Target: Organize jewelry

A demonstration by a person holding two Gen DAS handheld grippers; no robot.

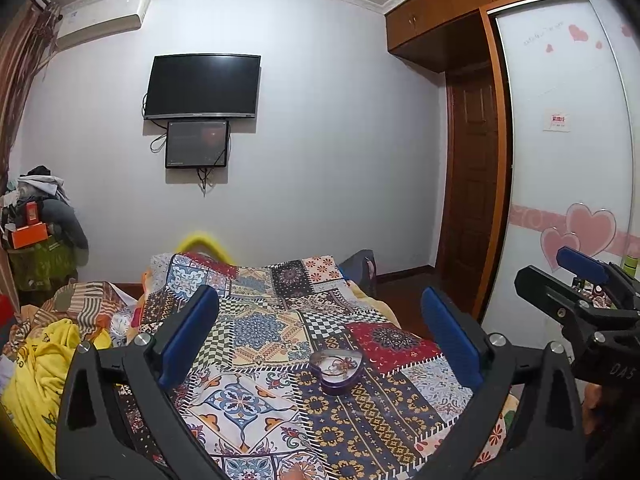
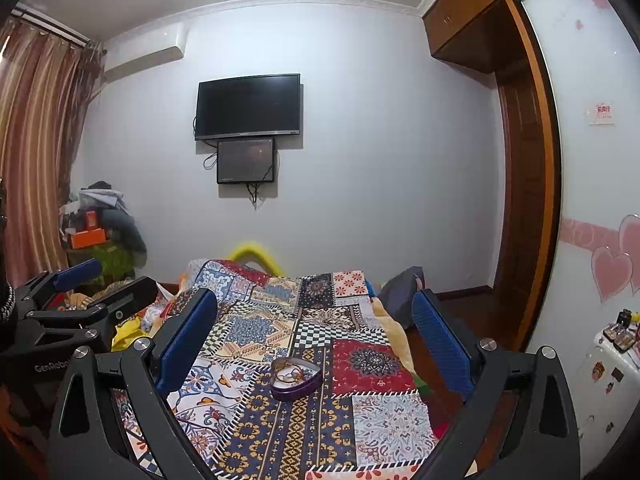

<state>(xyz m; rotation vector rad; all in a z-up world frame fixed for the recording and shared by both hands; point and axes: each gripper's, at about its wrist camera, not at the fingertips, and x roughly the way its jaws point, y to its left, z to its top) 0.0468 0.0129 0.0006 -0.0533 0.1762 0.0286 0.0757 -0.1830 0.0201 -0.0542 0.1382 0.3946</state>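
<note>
A purple heart-shaped tin (image 1: 338, 372) stands open on the patchwork bedspread (image 1: 256, 328), with bracelets and small jewelry (image 1: 340, 367) lying inside it. My left gripper (image 1: 320, 340) is open and empty, its blue pads spread wide, held above and short of the tin. My right gripper (image 2: 316, 340) is also open and empty, and the tin (image 2: 296, 378) lies between and beyond its fingers. Each gripper shows at the edge of the other's view: the right one (image 1: 580, 280) and the left one (image 2: 92, 280).
The bed runs toward a white wall with a TV (image 1: 202, 86) and a smaller screen below it. Yellow and striped bedding (image 1: 44, 360) is heaped at the left. A wardrobe with sliding door (image 1: 560, 160) stands at the right. A white case with small items (image 2: 612, 344) is at the right.
</note>
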